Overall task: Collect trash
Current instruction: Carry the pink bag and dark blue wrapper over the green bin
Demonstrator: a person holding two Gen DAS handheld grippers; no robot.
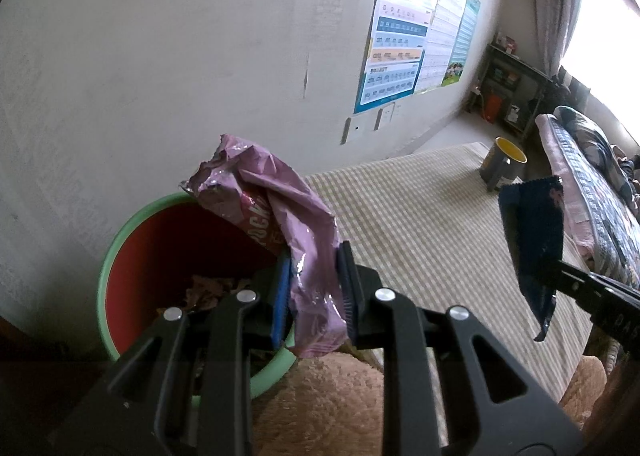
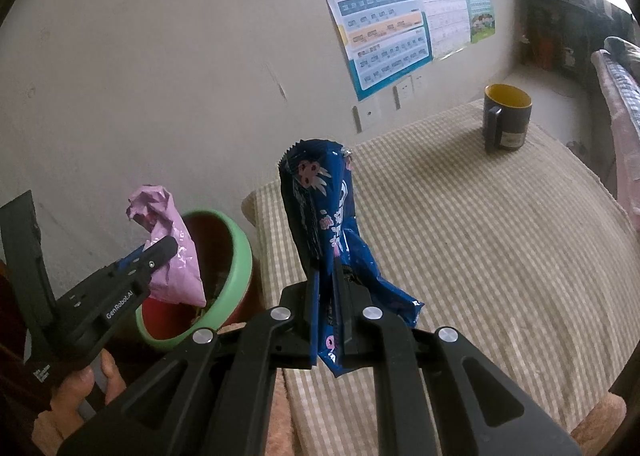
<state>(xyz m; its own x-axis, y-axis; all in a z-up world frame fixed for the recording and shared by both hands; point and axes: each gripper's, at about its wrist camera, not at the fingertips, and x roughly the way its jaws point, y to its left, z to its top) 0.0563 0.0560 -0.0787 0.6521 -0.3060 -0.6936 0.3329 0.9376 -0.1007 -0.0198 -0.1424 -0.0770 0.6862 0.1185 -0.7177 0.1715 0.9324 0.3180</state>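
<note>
The beige checked woven mat (image 2: 460, 236) is filling the middle of both views, with the green-rimmed, red-walled round plastic waste bin (image 1: 120, 240) sitting off its edge at about nine o'clock from the right gripper. The step in hand looks like the drop: both wrappers are lifted and the bin is waiting. The left gripper (image 1: 314, 288) is pinching the crumpled pink foil snack bag (image 1: 276, 196), which is hanging right over the bin's mouth, so its next move calls only for spreading the jaws. The right gripper (image 2: 326, 304) is clamping the dark blue glossy flower-printed wrapper (image 2: 324, 224) above the mat, so it needs carrying toward nine o'clock first. The left view is showing brown scraps already lying inside the bin; the right view alone is showing the person's fingers (image 2: 80, 380) on the left handle. The small dark mug with a yellow inside (image 2: 506, 116) is standing at one o'clock
</note>
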